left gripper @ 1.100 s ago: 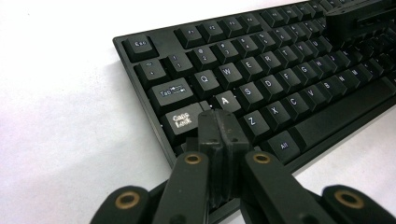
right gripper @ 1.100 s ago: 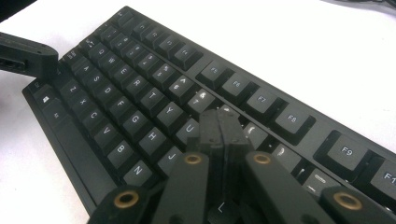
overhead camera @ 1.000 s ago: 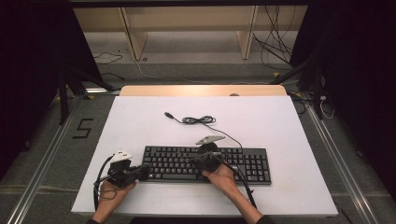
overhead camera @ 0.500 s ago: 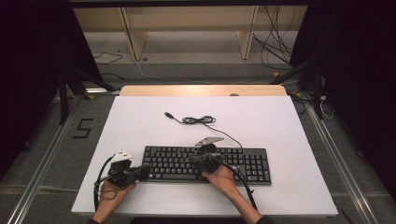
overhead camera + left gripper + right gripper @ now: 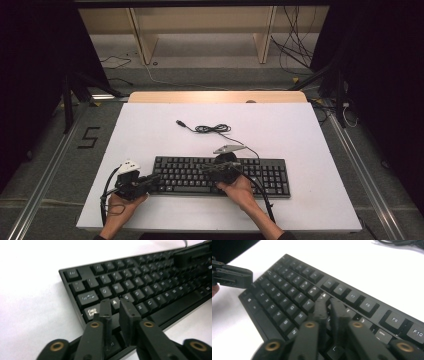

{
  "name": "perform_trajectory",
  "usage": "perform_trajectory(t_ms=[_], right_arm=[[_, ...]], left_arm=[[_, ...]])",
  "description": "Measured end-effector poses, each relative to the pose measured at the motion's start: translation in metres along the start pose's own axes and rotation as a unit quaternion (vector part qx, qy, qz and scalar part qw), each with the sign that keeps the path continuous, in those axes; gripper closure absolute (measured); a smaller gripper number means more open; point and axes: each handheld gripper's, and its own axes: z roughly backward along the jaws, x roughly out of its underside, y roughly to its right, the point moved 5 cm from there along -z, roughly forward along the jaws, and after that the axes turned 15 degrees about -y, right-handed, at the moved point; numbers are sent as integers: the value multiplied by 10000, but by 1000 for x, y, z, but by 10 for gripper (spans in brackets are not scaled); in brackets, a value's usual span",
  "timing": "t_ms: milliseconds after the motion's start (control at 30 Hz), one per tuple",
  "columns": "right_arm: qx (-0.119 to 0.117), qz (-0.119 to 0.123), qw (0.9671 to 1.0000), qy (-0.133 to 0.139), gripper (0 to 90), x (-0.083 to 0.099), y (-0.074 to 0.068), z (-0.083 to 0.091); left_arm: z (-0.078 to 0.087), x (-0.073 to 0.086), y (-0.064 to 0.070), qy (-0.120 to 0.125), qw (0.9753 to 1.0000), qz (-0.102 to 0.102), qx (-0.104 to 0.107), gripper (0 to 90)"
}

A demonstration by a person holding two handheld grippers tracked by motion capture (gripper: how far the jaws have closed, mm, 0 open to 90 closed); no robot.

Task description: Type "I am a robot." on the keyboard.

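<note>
White surface [image 5: 150,125], broad and bare across its far half, with a pale wooden strip [image 5: 215,96] along the far edge. Black keyboard [image 5: 270,175] lying flat on the near half of the surface, long side parallel to the near edge, number pad at the right end. From the keyboard's far edge, a thin black cable [image 5: 212,129] running away and bunching into a loose coil, ending in a plug [image 5: 180,123] beyond the keyboard's left half.

At the keyboard's left end, left gripper [image 5: 150,181] held in the left hand [image 5: 120,205], pointing right, tips over the corner keys. In the left gripper view, fingers [image 5: 105,312] close together with a narrow gap between them, nothing clamped, tips just above the Caps Lock and A keys of the keyboard [image 5: 155,287] (touching or hovering: cannot tell).

Over the keyboard's middle, right gripper [image 5: 212,170] held in the right hand [image 5: 240,187], grey three-cornered plate [image 5: 227,149] on top, cable trailing back toward the near edge. In the right gripper view, fingers [image 5: 320,308] likewise nearly together, a slim gap, gripping nothing, tips low over the number row of the keyboard [image 5: 287,287], near the F-keys. Toward the keyboard's left end in that same view, the left gripper [image 5: 233,275], well apart from the right one.
</note>
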Motion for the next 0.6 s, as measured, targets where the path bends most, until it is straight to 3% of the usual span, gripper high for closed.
perform_trajectory(t_ms=[133,167,200,400,600], right_arm=[[-48,76,9999,58,756,0,-2,3],[-87,114,9999,60,665,1,-4,4],[-88,121,9999,56,629,1,-4,5],[-228,233,9994,91,481,2,-10,8],[-340,341,9988,105,435,4,-16,11]], left_arm=[[4,-2,1,166,9998,12,91,720],[4,-2,2,206,9997,43,114,667],[5,-3,2,227,9997,34,121,647],[6,-5,4,340,9992,32,223,501],[8,-6,6,474,9985,-15,281,408]])
